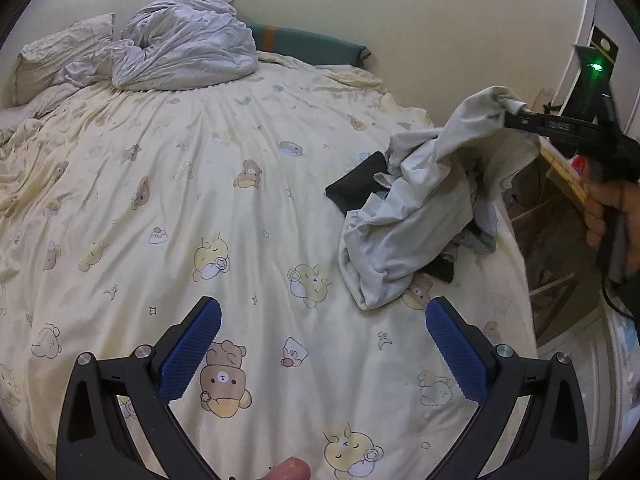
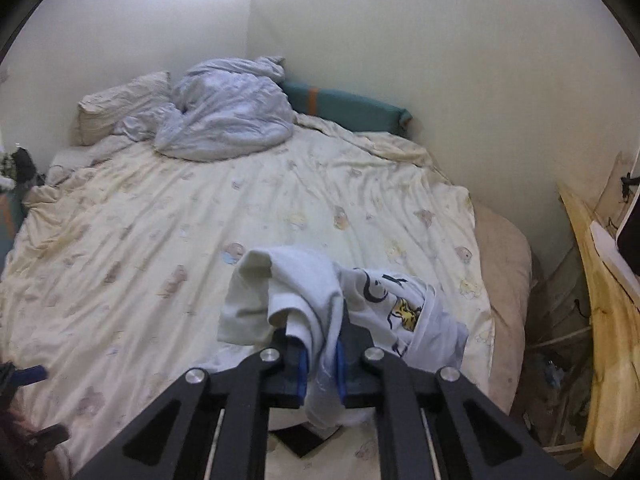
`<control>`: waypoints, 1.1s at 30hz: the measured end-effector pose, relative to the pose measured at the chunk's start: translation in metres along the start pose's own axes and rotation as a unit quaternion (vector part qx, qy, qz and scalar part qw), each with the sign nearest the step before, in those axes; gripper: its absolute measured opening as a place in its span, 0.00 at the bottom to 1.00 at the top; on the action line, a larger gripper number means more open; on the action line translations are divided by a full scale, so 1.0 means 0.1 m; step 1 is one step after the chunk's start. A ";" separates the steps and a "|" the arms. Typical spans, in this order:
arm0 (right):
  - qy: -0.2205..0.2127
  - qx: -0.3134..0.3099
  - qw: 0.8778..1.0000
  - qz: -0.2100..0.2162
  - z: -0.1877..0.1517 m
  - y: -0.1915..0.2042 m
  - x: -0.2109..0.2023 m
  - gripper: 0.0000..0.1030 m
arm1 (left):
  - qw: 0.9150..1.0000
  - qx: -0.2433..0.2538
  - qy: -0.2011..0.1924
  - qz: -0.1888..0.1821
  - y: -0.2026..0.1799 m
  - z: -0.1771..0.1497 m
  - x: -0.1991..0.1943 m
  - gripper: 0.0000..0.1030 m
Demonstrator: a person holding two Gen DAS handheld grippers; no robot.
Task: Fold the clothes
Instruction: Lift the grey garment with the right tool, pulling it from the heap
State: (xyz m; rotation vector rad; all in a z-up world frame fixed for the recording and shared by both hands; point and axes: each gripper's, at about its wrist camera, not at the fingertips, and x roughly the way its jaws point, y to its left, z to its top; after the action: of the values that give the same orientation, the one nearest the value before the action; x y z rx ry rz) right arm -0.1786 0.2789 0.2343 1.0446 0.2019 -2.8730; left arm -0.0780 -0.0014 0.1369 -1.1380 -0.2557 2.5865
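Above the bed's right edge, my right tool was clenched on a pale shirt, which hung lengthwise down to the dark clothes below; my left tool hovered released, empty.

Dim room, overhead glare, fisheye-warped edges, slight blur.

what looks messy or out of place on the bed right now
The clothes are still an unsorted heap at the bed's right edge: a pale shirt hangs bunched from the right gripper, over dark garments lying crumpled. A grey duvet sits wadded by the pillow. Nothing looks damaged.
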 end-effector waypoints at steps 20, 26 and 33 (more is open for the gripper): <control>-0.030 -0.014 0.993 0.116 -0.59 0.97 -1.71 0.10 | 0.980 0.070 -0.093 -0.160 -0.34 -0.19 -0.72 1.00; -0.045 -0.006 0.989 0.141 -0.80 1.15 -2.01 0.10 | 0.971 0.063 -0.125 -0.192 -0.28 -0.21 -1.00 1.00; -0.088 0.002 0.981 0.173 -0.79 1.30 -2.50 0.10 | 0.983 0.001 -0.161 -0.092 0.15 -0.33 -1.39 1.00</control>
State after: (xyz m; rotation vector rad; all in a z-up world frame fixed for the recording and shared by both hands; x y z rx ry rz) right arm 0.0786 0.1693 0.3225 0.7343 -0.0001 -2.6267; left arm 0.0326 -0.0615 0.2064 -0.6528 -0.4075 2.5895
